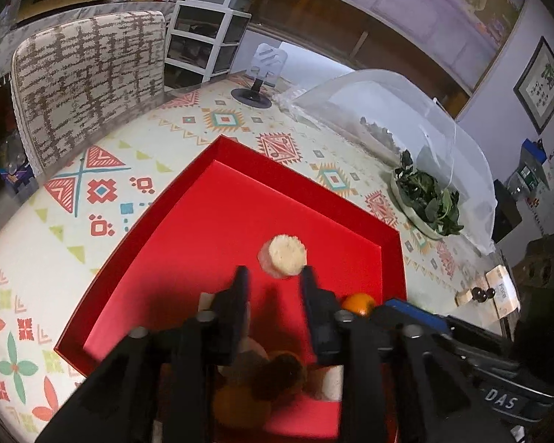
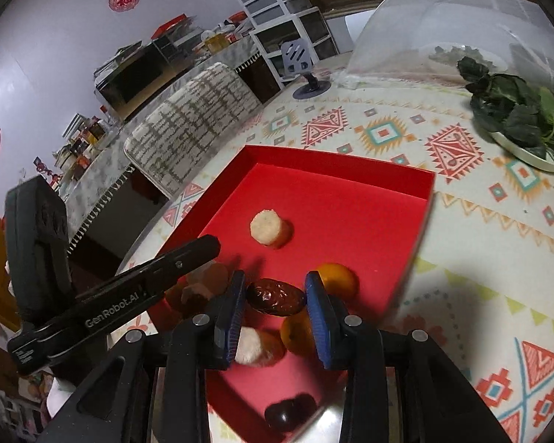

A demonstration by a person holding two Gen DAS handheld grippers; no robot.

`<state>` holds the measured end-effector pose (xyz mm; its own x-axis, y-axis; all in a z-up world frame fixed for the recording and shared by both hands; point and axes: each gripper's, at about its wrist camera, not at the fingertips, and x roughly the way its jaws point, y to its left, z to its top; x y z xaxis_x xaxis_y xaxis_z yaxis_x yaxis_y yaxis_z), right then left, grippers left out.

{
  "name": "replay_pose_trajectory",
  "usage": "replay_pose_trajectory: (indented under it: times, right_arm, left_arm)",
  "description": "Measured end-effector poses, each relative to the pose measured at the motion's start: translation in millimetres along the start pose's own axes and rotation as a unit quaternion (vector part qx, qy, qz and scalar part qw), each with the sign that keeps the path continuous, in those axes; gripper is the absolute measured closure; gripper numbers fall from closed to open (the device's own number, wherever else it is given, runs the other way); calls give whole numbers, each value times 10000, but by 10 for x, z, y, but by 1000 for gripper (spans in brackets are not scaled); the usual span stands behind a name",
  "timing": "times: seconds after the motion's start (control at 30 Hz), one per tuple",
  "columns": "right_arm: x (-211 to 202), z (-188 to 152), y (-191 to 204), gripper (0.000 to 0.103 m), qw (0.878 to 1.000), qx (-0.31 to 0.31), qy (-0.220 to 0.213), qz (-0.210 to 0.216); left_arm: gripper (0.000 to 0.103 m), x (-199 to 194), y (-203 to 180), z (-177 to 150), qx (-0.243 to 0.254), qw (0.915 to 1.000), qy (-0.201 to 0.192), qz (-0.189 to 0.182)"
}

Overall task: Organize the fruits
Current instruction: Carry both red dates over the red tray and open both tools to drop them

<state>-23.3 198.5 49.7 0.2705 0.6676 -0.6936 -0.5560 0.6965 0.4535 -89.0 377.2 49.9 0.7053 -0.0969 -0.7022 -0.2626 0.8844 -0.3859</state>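
Two fisheye views, left wrist first. Left gripper (image 1: pixel 273 277) points down over the red tray (image 1: pixel 136 258), its jaws parted with nothing between them — released. A pale banana slice (image 1: pixel 284 260) lies on the tray floor just ahead of the fingertips, at about twelve o'clock from them, apart from both pads. An orange (image 1: pixel 359 303) sits at three o'clock of the right-hand finger, against the tray wall. Under the gripper body, at six o'clock, more fruit lies in shadow, too blurred to name. On the patterned tablecloth (image 1: pixel 92 192), a dish of green leaves (image 1: pixel 424 199) stands at two o'clock of the tray, half under a mesh food cover (image 1: pixel 387 110).

Right wrist view: the right gripper (image 2: pixel 275 297) is clenched on a brown date (image 2: pixel 275 297), its blue pads at either end of the fruit, held above the tray floor. An orange (image 2: pixel 338 280) lies at two o'clock of the date; the banana slice (image 2: pixel 266 227) lies alone at twelve o'clock. A second banana piece (image 2: pixel 251 347) and another orange (image 2: pixel 295 334) lie below the date, and a dark fruit (image 2: pixel 290 411) at six o'clock. The left gripper's black arm enters from nine o'clock
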Motion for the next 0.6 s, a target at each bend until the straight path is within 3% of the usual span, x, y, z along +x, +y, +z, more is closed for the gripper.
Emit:
replay_pose_trajectory:
  times: [0.03,0.13,0.33,0.6]
  right_arm:
    - [6,10,-10,64,10000,16,-5,23]
    - [-24,32,-1,39,9999,27,-128,45]
    - [-55,1,229,38,9992,-377,-59,99]
    - [305,-203,861,38,9831,-1733,321,-486]
  left_arm:
    - [56,-29,19,1,-36,10000,-46,-19]
    - [52,-147,119,-5,-183,9997,-167,-86]
    - [47,-453,337,-61,-481,9979,-429,-14]
    - [41,-774,424,-120,-467,9960,-730,203]
